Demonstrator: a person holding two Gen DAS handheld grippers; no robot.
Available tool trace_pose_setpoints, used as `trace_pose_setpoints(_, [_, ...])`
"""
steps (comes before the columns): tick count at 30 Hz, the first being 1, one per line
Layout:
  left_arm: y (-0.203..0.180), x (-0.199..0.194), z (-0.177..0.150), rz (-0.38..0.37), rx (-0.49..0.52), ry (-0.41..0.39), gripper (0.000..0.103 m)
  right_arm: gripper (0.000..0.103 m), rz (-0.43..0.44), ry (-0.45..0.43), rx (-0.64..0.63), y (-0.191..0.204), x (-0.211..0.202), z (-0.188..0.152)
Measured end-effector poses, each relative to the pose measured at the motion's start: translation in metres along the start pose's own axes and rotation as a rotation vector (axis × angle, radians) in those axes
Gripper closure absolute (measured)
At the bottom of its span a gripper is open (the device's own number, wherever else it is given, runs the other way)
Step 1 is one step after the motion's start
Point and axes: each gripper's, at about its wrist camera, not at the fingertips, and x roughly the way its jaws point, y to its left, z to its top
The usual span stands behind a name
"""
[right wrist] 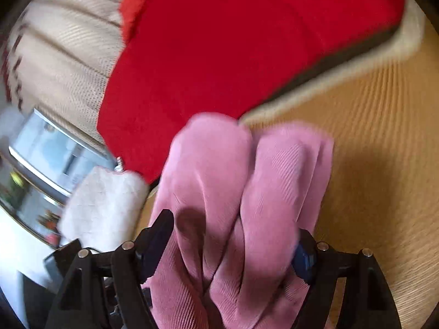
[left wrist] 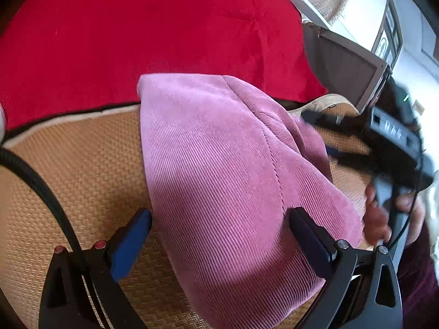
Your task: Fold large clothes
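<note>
A pink corduroy garment (left wrist: 219, 164), folded into a thick pad, lies on the woven tan mat (left wrist: 82, 170). My left gripper (left wrist: 222, 222) hovers over its near end with jaws wide open. One blue pad is above the mat and the other above the cloth, neither gripping. In the right wrist view the pink garment (right wrist: 219, 178) bulges in thick folds between the fingers of my right gripper (right wrist: 233, 241), filling the gap and lapping over one fingertip. From the left wrist view that right gripper (left wrist: 318, 133) is a dark blur at the garment's far right edge, with a hand (left wrist: 378, 219) on its handle.
A large red cloth (left wrist: 137, 33) covers the surface behind the mat (right wrist: 378, 137). A grey open box (left wrist: 348, 74) stands beyond it at the right. A white fluffy item (right wrist: 101, 205) lies left of the garment. A black cable (left wrist: 35, 183) crosses the mat.
</note>
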Motion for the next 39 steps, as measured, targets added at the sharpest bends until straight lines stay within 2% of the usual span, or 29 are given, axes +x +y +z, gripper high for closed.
trace_pose_setpoints(2, [-0.002,0.0,-0.001,0.014,0.011,-0.006,0.002,0.028,-0.03,-0.074,-0.086,0.016,-0.009,0.008])
trace_pose_setpoints(4, [-0.007,0.0,-0.001,0.025,0.022,-0.012,0.002,0.035,-0.034,-0.087,-0.145,0.03,-0.007,0.016])
trace_pose_setpoints(7, [-0.008,-0.003,-0.005,0.031,0.034,-0.015,0.002,0.039,-0.043,-0.023,-0.169,0.033,0.02,0.022])
trace_pose_setpoints(10, [-0.008,-0.003,-0.008,0.043,0.048,-0.012,0.002,0.042,-0.169,0.137,-0.191,0.026,0.076,0.019])
trace_pose_setpoints(12, [-0.01,-0.002,-0.008,0.042,0.052,-0.013,0.002,0.042,-0.147,0.141,-0.146,0.015,0.087,0.018])
trace_pose_setpoints(15, [-0.017,-0.005,-0.012,0.054,0.065,-0.016,0.002,0.042,-0.158,0.128,-0.108,0.015,0.08,0.022])
trace_pose_setpoints(18, [-0.019,-0.01,-0.017,0.062,0.065,-0.018,0.002,0.042,-0.175,0.106,-0.132,0.013,0.062,0.013])
trace_pose_setpoints(21, [-0.013,-0.019,-0.015,0.029,0.037,-0.01,0.002,0.042,-0.139,0.048,-0.135,0.019,0.034,0.011])
trace_pose_setpoints(24, [0.003,-0.047,-0.009,-0.042,0.007,-0.075,0.002,0.041,-0.074,-0.017,-0.153,0.035,0.008,0.007])
trace_pose_setpoints(26, [0.013,-0.066,-0.006,-0.069,-0.019,-0.126,0.002,0.042,-0.066,-0.054,-0.192,0.047,-0.008,0.004])
trace_pose_setpoints(28, [0.029,-0.072,-0.009,-0.05,-0.049,-0.147,0.002,0.043,-0.049,-0.075,-0.222,0.057,-0.018,-0.001])
trace_pose_setpoints(30, [0.038,-0.066,-0.013,-0.017,-0.064,-0.128,0.002,0.043,-0.025,-0.072,-0.241,0.064,-0.022,-0.007])
trace_pose_setpoints(32, [0.042,-0.048,-0.017,0.004,-0.062,-0.064,0.002,0.043,-0.014,-0.042,-0.27,0.071,-0.02,-0.016])
trace_pose_setpoints(34, [0.029,-0.023,-0.027,0.051,0.002,0.02,0.002,0.044,-0.038,0.006,-0.307,0.074,-0.009,-0.027])
trace_pose_setpoints(36, [0.014,-0.007,-0.034,0.072,0.032,0.044,0.002,0.044,-0.111,0.125,-0.319,0.066,0.023,-0.037])
trace_pose_setpoints(37, [0.011,-0.005,-0.035,0.049,0.027,0.05,0.002,0.044,-0.178,0.211,-0.309,0.055,0.046,-0.046])
trace_pose_setpoints(39, [0.013,-0.009,-0.032,0.025,0.002,0.04,0.002,0.044,-0.176,0.218,-0.274,0.045,0.051,-0.043])
